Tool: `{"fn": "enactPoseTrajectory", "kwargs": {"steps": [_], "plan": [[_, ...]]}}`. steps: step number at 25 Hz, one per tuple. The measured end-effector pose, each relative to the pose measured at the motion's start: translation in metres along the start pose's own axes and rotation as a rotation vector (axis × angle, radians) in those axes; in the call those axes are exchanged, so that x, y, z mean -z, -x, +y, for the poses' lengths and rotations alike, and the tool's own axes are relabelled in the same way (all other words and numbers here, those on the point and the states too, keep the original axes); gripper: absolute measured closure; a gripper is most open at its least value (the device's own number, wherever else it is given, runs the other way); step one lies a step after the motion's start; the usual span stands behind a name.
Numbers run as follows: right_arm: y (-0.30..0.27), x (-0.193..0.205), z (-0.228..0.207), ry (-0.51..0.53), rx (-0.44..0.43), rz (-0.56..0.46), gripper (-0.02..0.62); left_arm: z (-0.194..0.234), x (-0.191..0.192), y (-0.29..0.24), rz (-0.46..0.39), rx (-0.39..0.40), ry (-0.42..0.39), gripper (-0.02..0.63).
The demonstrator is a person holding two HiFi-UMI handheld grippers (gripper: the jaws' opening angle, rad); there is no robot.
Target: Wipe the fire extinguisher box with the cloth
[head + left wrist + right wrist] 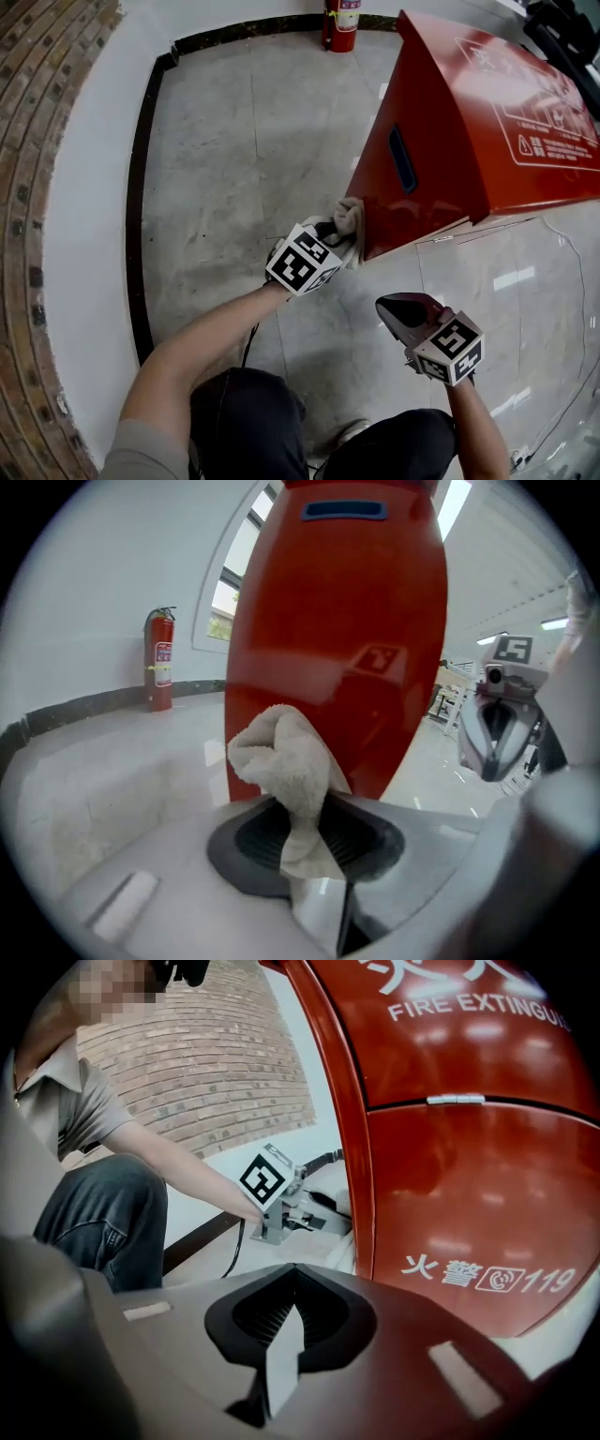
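Pinching the cloth (350,218) in your left gripper (337,236), you keep its bunched end at the red box's (441,122) low corner, seemingly ready to rub that side. Your right gripper (398,314) hangs nearby, jaws pressed together on nothing.

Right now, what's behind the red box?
An extinguisher stands against the wall beyond the box. The box itself hides anything right behind it.
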State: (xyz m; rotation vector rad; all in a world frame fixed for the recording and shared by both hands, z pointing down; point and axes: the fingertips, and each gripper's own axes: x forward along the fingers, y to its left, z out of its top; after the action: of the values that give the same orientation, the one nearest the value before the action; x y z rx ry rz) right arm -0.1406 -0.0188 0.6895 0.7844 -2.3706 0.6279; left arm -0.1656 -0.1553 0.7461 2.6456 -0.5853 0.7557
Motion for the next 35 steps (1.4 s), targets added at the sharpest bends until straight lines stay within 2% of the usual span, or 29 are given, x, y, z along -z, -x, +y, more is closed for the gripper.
{"fn": "enactPoseTrajectory", "kwargs": {"steps": [4,6,11,15,19,24,27,31,35], "plan": [[-0.005,0.004,0.0,-0.01,-0.012,0.005,0.571,-0.037,0.022,0.002,0.04,0.094,-0.062,0.511],[-0.006,0.006,0.001,-0.009,-0.014,0.016,0.571,-0.043,0.035,-0.005,0.069,0.111,-0.076,0.511],[-0.002,0.013,-0.002,-0.029,0.006,0.025,0.571,-0.013,0.054,-0.03,0.133,0.044,-0.095,0.511],[0.006,0.021,-0.002,-0.055,0.027,0.037,0.571,0.03,0.052,-0.047,0.14,-0.047,-0.06,0.51],[0.019,0.03,-0.004,-0.076,0.049,0.053,0.571,0.074,0.041,-0.056,0.113,-0.138,-0.003,0.511],[0.027,0.034,-0.014,-0.082,0.087,0.041,0.571,0.104,0.016,-0.047,0.052,-0.206,0.003,0.511],[0.034,0.036,-0.022,-0.083,0.098,0.035,0.571,0.107,-0.005,-0.03,-0.004,-0.218,0.012,0.511],[0.048,0.026,-0.032,-0.093,0.115,0.011,0.571,0.099,-0.038,0.007,-0.036,-0.221,0.004,0.511],[0.067,-0.015,-0.015,-0.111,0.079,-0.054,0.571,0.07,-0.057,0.066,0.004,-0.21,0.007,0.511]]}}
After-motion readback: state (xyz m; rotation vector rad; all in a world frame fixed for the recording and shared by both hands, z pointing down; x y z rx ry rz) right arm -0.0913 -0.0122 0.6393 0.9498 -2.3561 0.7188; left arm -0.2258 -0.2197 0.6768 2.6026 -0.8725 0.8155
